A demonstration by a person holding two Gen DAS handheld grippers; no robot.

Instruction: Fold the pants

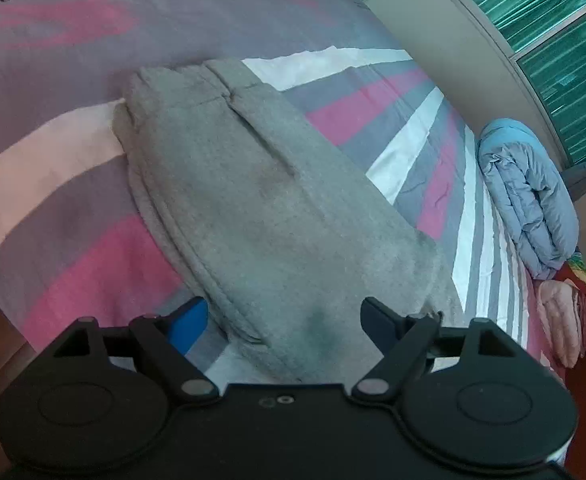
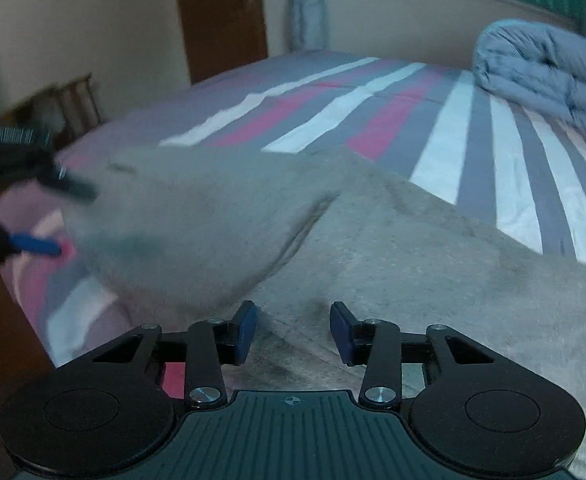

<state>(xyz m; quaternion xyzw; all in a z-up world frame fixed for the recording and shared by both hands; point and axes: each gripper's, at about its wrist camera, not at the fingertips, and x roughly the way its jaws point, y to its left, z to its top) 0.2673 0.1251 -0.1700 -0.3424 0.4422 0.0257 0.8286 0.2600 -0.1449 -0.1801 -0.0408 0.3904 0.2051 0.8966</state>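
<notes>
Grey sweatpants [image 1: 253, 200] lie folded on the striped bed sheet [image 1: 73, 248], waistband at the far end. My left gripper [image 1: 285, 320] is open, its jaws spread on either side of the near end of the pants, holding nothing. In the right wrist view the grey pants [image 2: 373, 248] fill the middle, with one layer lying over another. My right gripper [image 2: 293, 332] is open just above the near edge of the cloth. The left gripper [image 2: 33, 208] shows blurred at the left, by the pants' far end.
A folded blue quilt [image 1: 529, 200] lies on the bed's right side, and it shows again in the right wrist view [image 2: 545, 68]. Pink and red folded cloth [image 1: 565, 320] sits beside it. A window with green blinds [image 1: 565, 40] is behind. A brown door [image 2: 221, 12] is at the back.
</notes>
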